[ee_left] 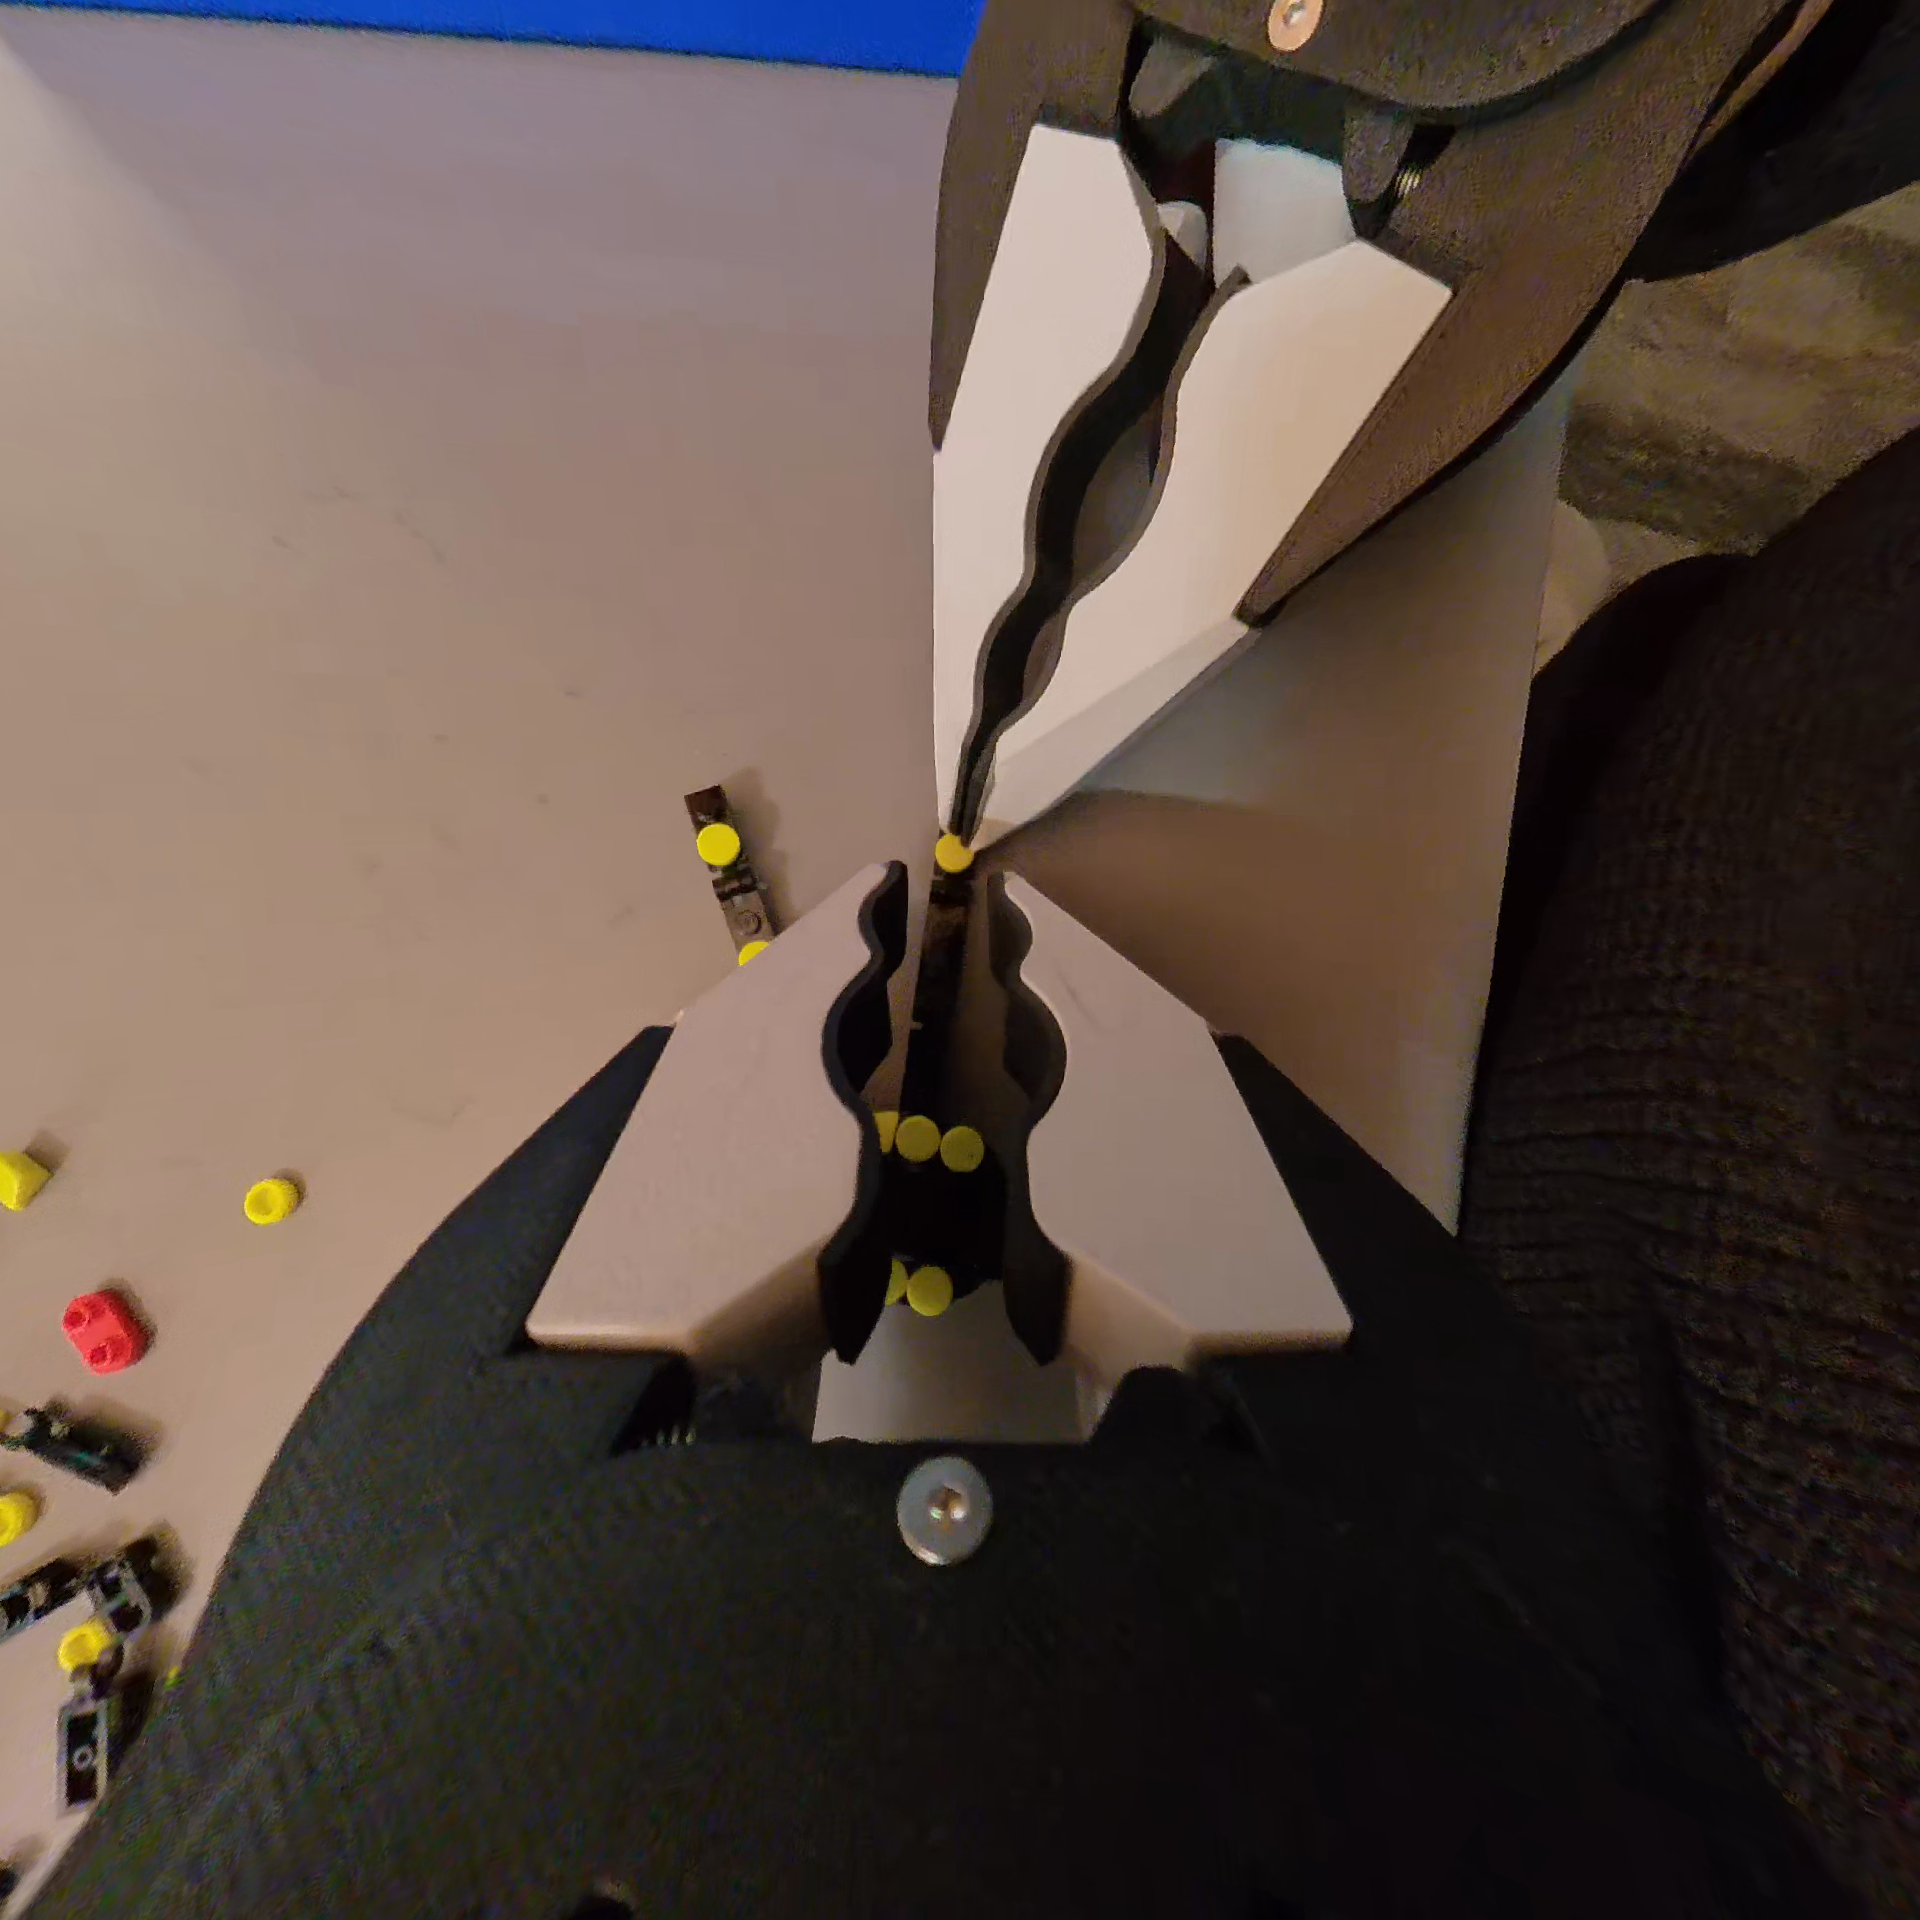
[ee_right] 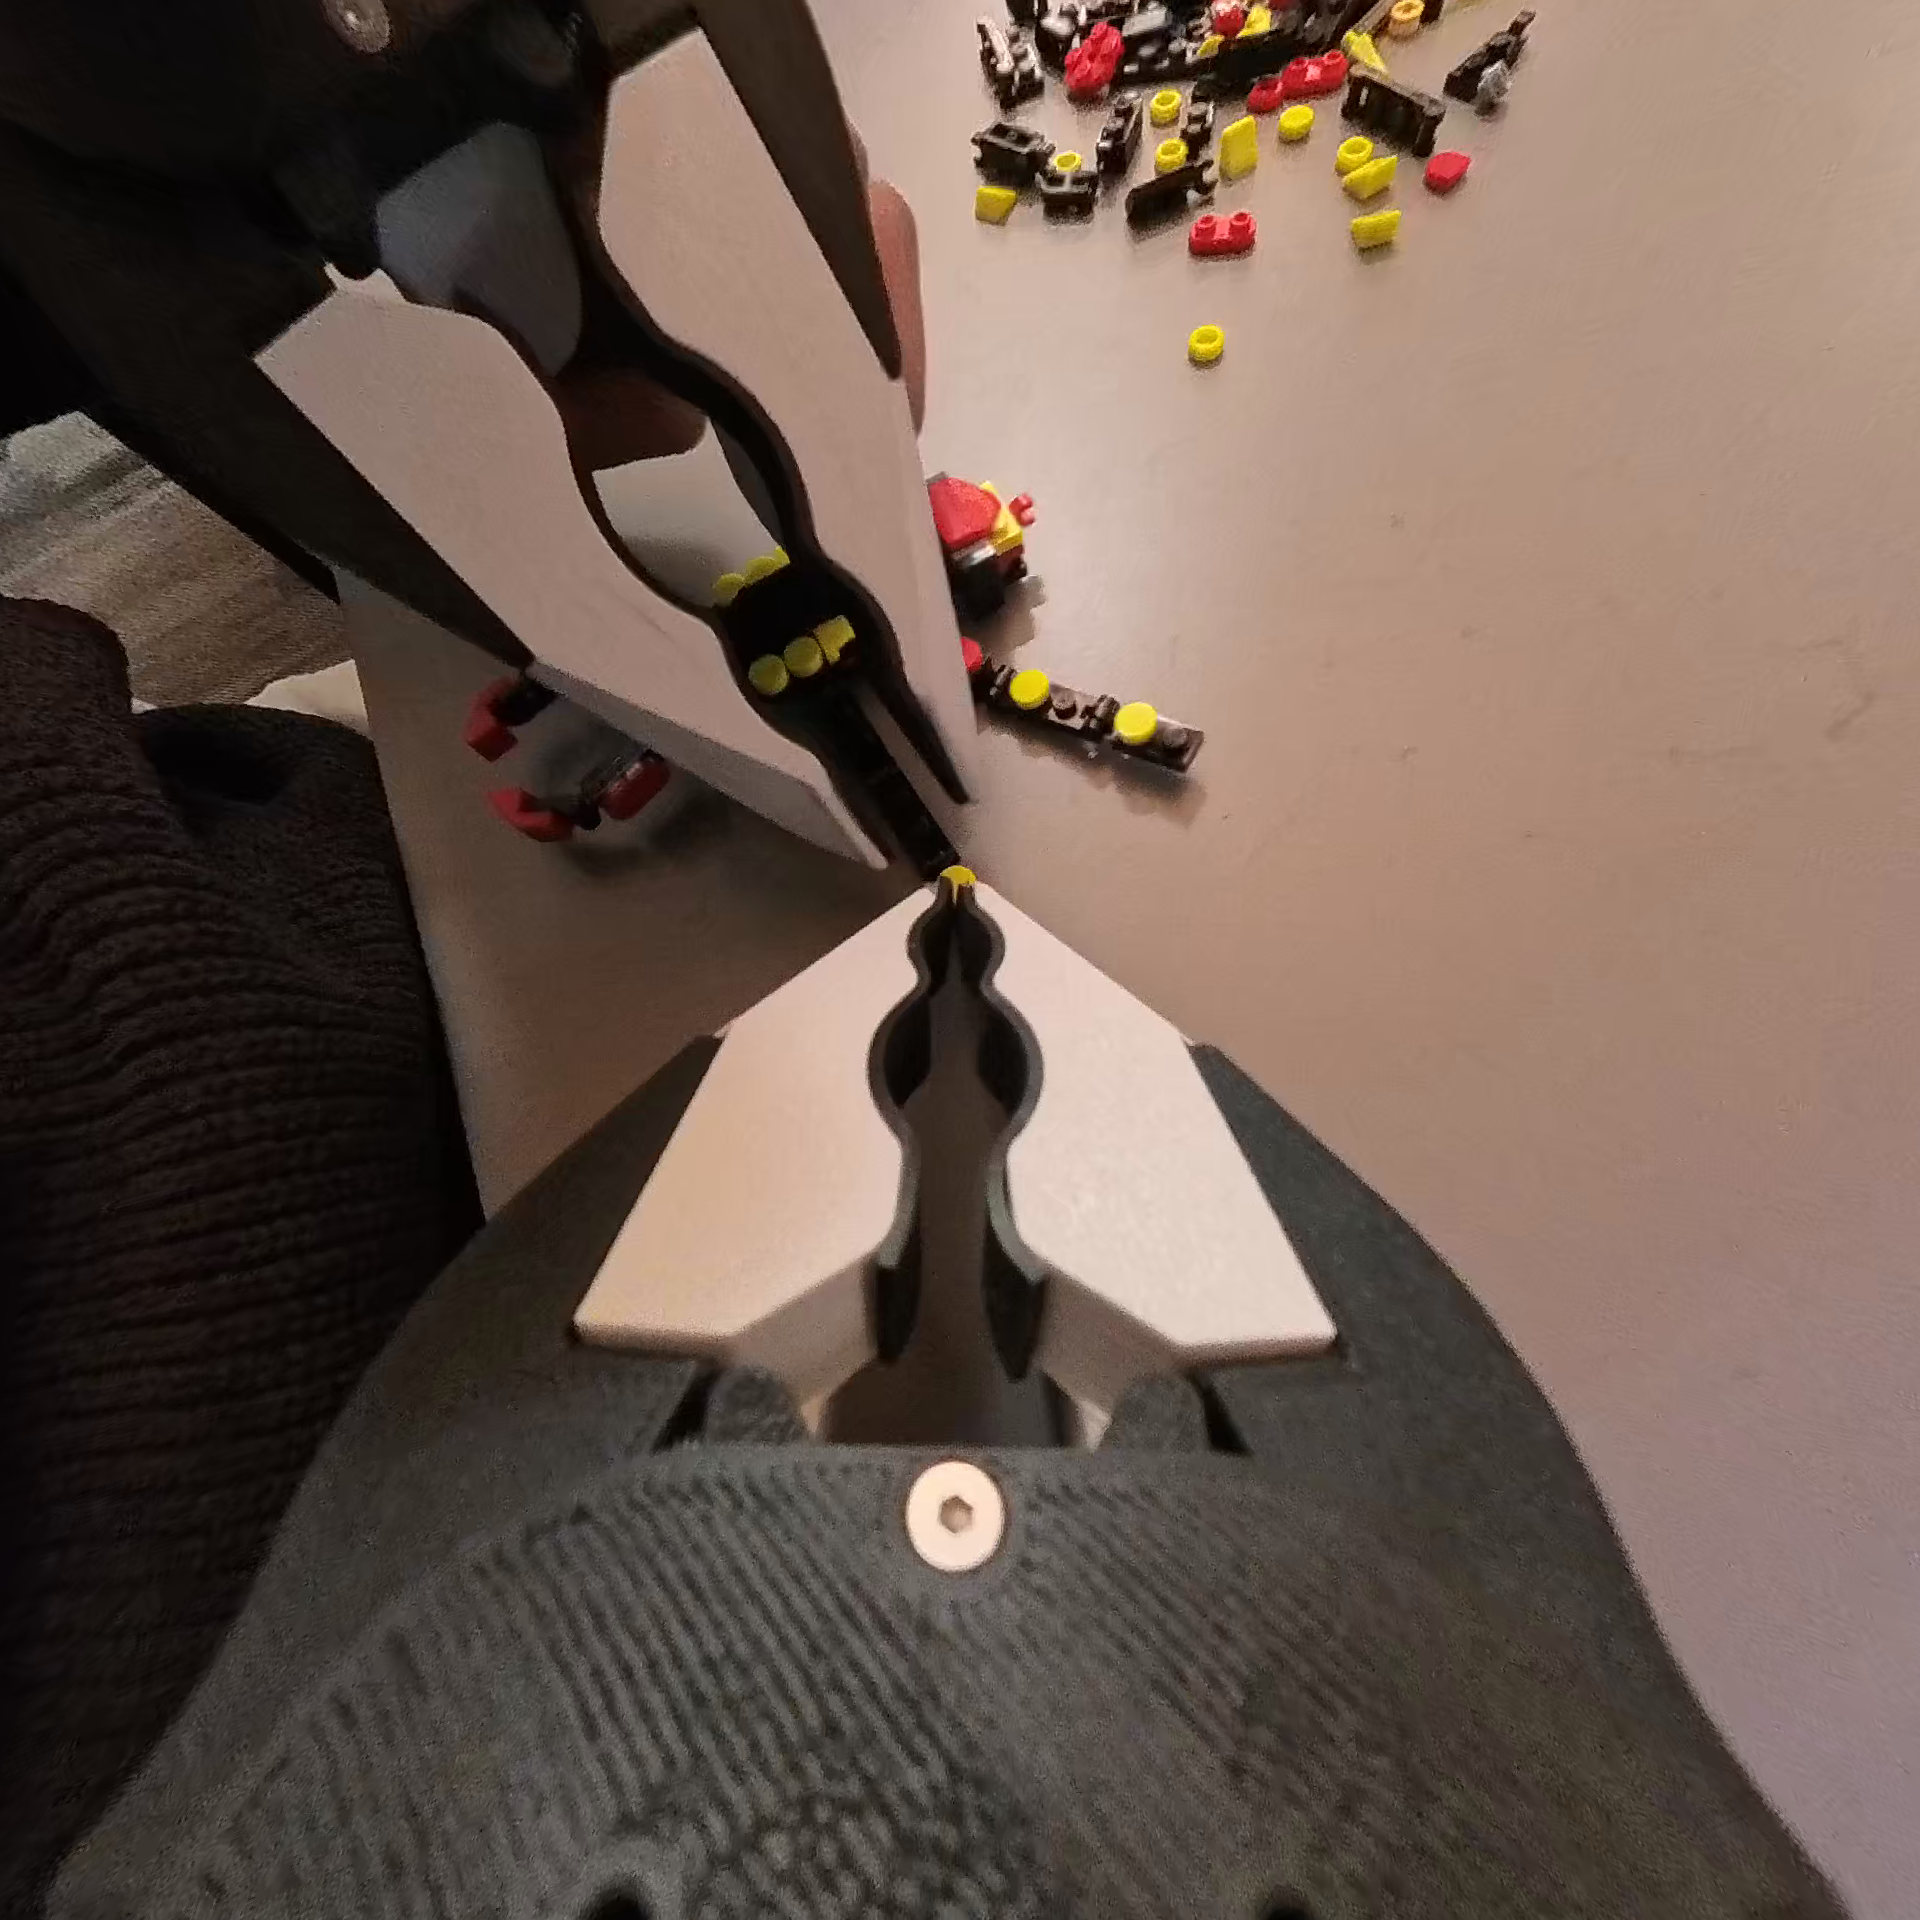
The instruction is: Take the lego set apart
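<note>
My left gripper (ee_left: 938, 885) is shut on a black lego piece (ee_left: 940, 966) with several round yellow studs (ee_left: 920, 1140), held lengthwise between its fingers above the table. The right gripper (ee_left: 961, 823) comes in from the top and meets it tip to tip. In the right wrist view my right gripper (ee_right: 956, 902) is shut on a small round yellow stud (ee_right: 956, 880) at the end of the black piece (ee_right: 894, 790). The left gripper (ee_right: 925, 831) comes in from the upper left.
A black strip with yellow studs (ee_right: 1091, 717) lies on the beige table (ee_right: 1455, 727), also in the left wrist view (ee_left: 732, 883). A red-yellow sub-assembly (ee_right: 977, 530) sits behind it. Several loose pieces (ee_right: 1247, 114) lie far right. A dark knitted sleeve (ee_right: 156, 935) borders the table edge. My two grippers' fingertips are within a few centimetres of each other.
</note>
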The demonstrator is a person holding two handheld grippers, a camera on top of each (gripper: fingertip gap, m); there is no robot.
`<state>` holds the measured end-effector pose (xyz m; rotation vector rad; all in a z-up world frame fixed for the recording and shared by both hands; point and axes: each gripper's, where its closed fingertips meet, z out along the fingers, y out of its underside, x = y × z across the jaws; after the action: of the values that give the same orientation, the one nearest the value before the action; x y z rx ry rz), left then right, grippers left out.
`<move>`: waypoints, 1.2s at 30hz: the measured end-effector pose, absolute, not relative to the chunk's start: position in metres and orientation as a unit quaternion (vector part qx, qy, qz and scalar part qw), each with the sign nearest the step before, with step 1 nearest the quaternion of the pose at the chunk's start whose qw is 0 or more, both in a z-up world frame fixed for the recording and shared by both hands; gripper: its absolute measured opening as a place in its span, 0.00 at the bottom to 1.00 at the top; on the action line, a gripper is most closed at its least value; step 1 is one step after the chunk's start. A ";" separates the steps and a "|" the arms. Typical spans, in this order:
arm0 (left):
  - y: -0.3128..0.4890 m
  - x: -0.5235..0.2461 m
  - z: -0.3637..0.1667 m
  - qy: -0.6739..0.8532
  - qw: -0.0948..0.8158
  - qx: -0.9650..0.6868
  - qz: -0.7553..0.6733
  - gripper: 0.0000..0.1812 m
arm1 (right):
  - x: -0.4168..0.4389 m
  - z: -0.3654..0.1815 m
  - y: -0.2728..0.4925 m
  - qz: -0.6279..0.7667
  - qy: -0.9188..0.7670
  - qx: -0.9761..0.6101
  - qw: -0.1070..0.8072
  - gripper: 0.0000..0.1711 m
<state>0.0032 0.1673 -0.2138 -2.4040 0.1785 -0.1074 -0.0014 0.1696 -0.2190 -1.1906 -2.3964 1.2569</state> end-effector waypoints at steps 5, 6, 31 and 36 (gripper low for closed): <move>0.169 0.003 -0.218 0.089 0.335 -0.937 -0.034 0.07 | -0.001 -0.219 0.170 0.425 -0.806 -0.402 0.089 0.00; 0.169 0.002 -0.218 0.088 0.331 -0.939 -0.033 0.06 | -0.002 -0.219 0.169 0.424 -0.806 -0.402 0.090 0.00; 0.165 0.002 -0.227 0.100 0.253 -0.961 -0.060 0.03 | -0.006 -0.212 0.171 0.436 -0.797 -0.403 0.113 0.06; 0.165 0.002 -0.227 0.093 0.251 -0.961 -0.066 0.03 | -0.005 -0.220 0.168 0.414 -0.810 -0.399 0.113 0.05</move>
<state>0.0019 0.1649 -0.2270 -2.6152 0.2522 -0.1794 -0.0049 0.1676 -0.2197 -1.1696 -2.3776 1.2156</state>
